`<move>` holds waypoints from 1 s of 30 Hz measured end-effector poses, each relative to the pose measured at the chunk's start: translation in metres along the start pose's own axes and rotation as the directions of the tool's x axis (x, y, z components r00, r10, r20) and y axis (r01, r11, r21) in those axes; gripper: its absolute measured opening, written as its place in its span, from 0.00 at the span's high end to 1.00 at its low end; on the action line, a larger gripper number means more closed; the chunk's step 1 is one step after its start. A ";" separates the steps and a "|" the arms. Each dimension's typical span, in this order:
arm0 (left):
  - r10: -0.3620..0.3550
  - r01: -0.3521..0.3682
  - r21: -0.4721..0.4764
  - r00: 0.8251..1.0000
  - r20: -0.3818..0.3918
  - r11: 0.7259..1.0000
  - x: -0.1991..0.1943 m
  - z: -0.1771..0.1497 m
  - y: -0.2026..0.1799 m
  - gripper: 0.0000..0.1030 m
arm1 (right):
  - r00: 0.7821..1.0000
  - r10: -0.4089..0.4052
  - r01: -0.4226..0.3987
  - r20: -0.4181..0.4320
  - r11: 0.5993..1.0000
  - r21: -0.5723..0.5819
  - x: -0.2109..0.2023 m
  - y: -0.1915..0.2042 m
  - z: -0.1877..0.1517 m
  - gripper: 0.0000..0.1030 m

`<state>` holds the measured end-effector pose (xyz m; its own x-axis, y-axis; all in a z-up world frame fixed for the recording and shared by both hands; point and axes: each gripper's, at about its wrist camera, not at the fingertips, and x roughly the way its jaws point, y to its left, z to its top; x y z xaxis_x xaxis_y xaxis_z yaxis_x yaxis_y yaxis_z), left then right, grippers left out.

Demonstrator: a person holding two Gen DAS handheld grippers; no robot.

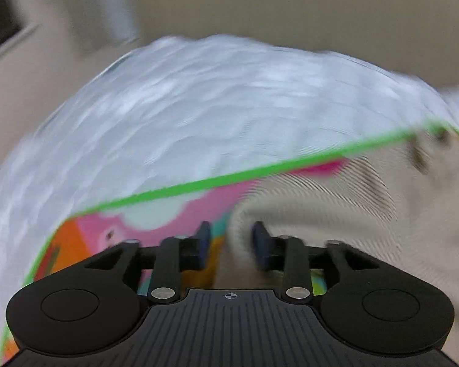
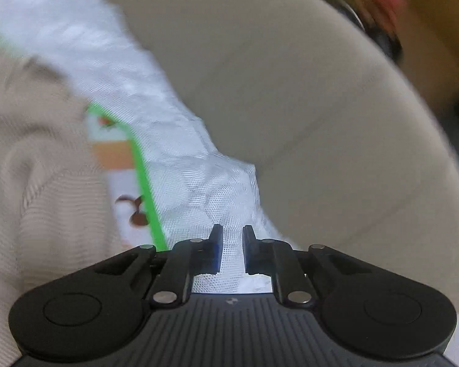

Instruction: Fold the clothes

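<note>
Beige ribbed knit top (image 1: 336, 202) lies on a bright kids' mat (image 1: 85, 238) w/ a green edge. Mat sits on a white bumpy cover (image 1: 183, 116), & a tan cushion (image 2: 306, 107) is beyond that. Both views are blurry.

Left gripper (image 1: 231, 241): fingers are apart, w/ a fold of the top between them. Can't tell if they touch it. Rest of the top spreads to the right of the fingers; mat shows to their left.

Right gripper (image 2: 232, 249): fingers are apart w/ only white cover between them. Top (image 2: 36, 183) is off to the left of these fingers, past the green edge (image 2: 143, 183).
</note>
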<state>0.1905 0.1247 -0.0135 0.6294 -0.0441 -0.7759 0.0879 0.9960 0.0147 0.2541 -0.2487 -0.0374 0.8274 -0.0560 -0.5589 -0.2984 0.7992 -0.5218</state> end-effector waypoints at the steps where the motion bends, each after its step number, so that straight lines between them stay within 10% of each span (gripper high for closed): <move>1: -0.013 0.013 -0.032 1.000 0.007 0.999 -0.001 0.001 0.004 0.46 | 0.999 0.040 -0.040 0.000 0.996 0.081 0.000 -0.011 0.003 0.81; 5: -0.061 0.067 -0.158 0.997 0.037 0.985 -0.005 0.005 0.018 0.34 | 0.963 0.263 -0.267 0.060 0.904 0.335 -0.010 -0.042 0.011 0.42; 8: -0.095 0.108 -0.250 0.993 0.064 0.962 -0.008 0.008 0.029 0.27 | 0.915 0.396 -0.395 0.081 0.833 0.389 -0.010 -0.035 0.015 0.37; 12: -0.230 0.254 -0.333 0.967 0.110 0.908 -0.002 0.003 -0.011 0.14 | 0.891 0.455 -0.425 -0.006 0.836 0.348 0.012 -0.001 0.017 0.29; 16: -0.356 0.378 -0.420 0.925 0.134 0.825 0.019 -0.014 -0.046 0.13 | 0.863 0.495 -0.445 -0.095 0.837 0.318 0.037 0.025 0.002 0.32; 17: -0.371 0.387 -0.429 0.920 0.125 0.816 0.028 -0.021 -0.051 0.13 | 0.876 0.474 -0.436 -0.091 0.858 0.272 0.031 0.028 0.003 0.42; 18: -0.374 0.380 -0.428 0.922 0.103 0.820 0.037 -0.028 -0.054 0.14 | 0.891 0.445 -0.419 -0.090 0.881 0.219 0.026 0.031 0.004 0.78; 19: -0.375 0.371 -0.420 0.924 0.076 0.828 0.045 -0.033 -0.054 0.15 | 0.916 0.389 -0.375 -0.096 0.916 0.142 0.026 0.035 0.008 0.94; 24: -0.404 0.396 -0.411 0.912 0.072 0.821 0.057 -0.036 -0.037 0.17 | 0.980 0.160 -0.170 -0.118 0.982 -0.082 0.059 0.037 0.021 0.99; 27: -0.431 0.421 -0.430 0.899 0.079 0.799 0.058 -0.038 -0.028 0.17 | 0.944 0.310 -0.293 -0.110 0.945 0.148 0.071 0.010 0.023 0.98; 30: -0.452 0.437 -0.442 0.889 0.079 0.783 0.058 -0.038 -0.026 0.16 | 0.897 0.438 -0.403 -0.064 0.867 0.293 0.050 -0.010 0.015 0.74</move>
<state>0.1949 0.0988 -0.0826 0.5808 -0.4951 -0.6462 0.0024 0.7949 -0.6068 0.3057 -0.2508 -0.0506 0.5809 0.2618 -0.7707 -0.4525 0.8909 -0.0384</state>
